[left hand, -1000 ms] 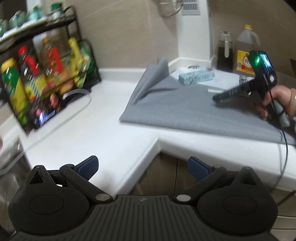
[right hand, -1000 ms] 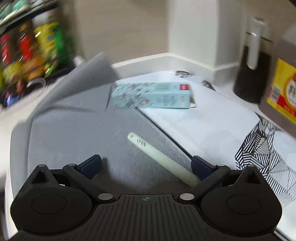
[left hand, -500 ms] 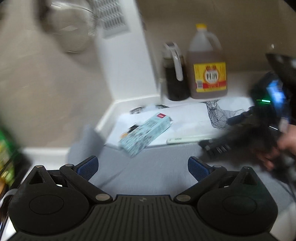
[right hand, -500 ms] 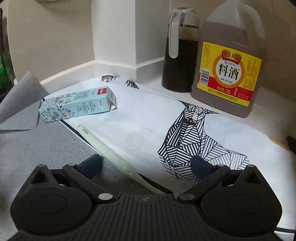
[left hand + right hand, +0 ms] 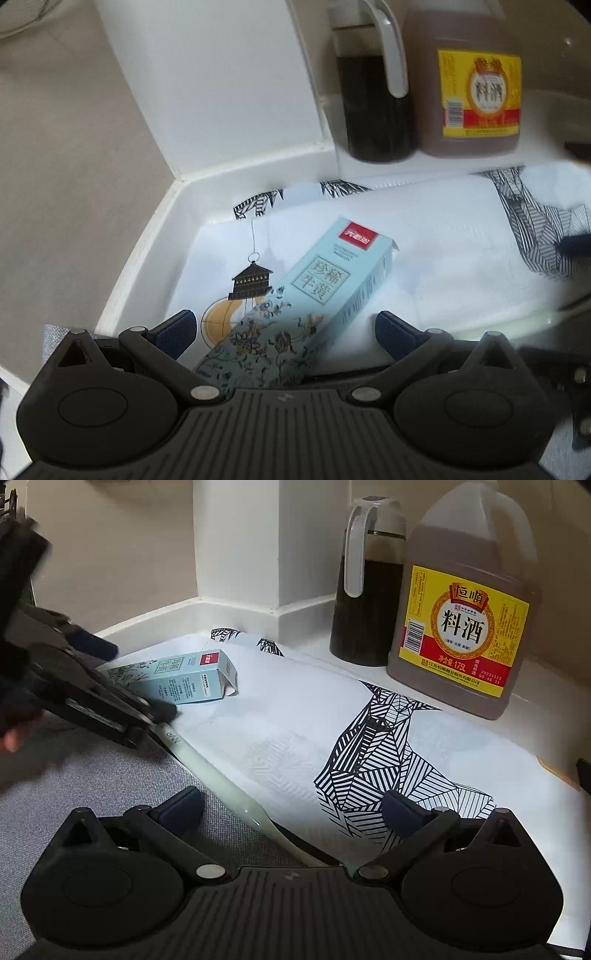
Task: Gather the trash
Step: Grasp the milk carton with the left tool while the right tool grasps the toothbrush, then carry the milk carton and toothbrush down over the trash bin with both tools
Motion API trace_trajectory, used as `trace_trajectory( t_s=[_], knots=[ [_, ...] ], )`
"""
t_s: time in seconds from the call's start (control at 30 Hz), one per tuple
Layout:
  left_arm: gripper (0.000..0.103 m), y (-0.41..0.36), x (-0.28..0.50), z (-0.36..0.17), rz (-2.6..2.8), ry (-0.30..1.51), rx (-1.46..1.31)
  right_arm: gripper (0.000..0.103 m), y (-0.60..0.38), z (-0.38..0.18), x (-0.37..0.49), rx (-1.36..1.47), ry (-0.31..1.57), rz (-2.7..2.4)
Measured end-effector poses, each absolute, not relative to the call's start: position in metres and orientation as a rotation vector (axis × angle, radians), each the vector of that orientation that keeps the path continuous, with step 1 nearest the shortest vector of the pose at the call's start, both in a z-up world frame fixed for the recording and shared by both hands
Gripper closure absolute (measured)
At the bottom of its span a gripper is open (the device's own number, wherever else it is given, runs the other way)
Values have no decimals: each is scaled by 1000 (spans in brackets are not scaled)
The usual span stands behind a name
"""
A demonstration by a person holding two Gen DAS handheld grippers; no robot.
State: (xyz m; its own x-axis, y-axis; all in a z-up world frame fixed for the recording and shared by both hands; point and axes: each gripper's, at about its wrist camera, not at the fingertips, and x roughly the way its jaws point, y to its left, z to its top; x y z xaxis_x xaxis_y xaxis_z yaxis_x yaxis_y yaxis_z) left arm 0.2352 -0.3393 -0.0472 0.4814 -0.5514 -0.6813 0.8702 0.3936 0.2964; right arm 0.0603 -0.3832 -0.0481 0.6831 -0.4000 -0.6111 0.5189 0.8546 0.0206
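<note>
Pale-blue carton [image 5: 295, 302] near end hidden behind left gripper [image 5: 284, 328], jaws apart

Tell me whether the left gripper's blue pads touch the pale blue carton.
Apart. In the left wrist view the left gripper straddles the carton, white paper visible beside each pad.

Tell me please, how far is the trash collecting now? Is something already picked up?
Nothing looks collected yet. In hand: the left gripper is open with the light blue box lying between its fingers, not yet squeezed. The right gripper is open above the pale green stick, which lies at the edge of the gray mat. Left to do: grasp both and carry them off; no bin is in view.
</note>
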Motion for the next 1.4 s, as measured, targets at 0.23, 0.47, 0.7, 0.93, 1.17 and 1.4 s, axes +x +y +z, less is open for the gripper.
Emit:
trace_trajectory(
  t_s=[0.23,0.47,0.7,0.93,1.17,1.4],
  knots=[
    [31,-335,241,-44,-922,583,644,35,-370,-44,60,143,602,-425],
    [55,-317,237,-17,-894,597,543,89,-355,-41,62,94,581,-337],
    [55,-286,215,-2,-890,572,504,89,-380,-36,49,259,519,-437],
    [55,-228,183,16,-879,568,426,89,-383,-30,39,383,448,-386],
    [55,-162,125,35,-837,524,419,89,-362,-14,30,366,405,-377],
    [55,-104,87,45,-789,512,410,89,-321,-8,-13,345,412,-362]
  ],
)
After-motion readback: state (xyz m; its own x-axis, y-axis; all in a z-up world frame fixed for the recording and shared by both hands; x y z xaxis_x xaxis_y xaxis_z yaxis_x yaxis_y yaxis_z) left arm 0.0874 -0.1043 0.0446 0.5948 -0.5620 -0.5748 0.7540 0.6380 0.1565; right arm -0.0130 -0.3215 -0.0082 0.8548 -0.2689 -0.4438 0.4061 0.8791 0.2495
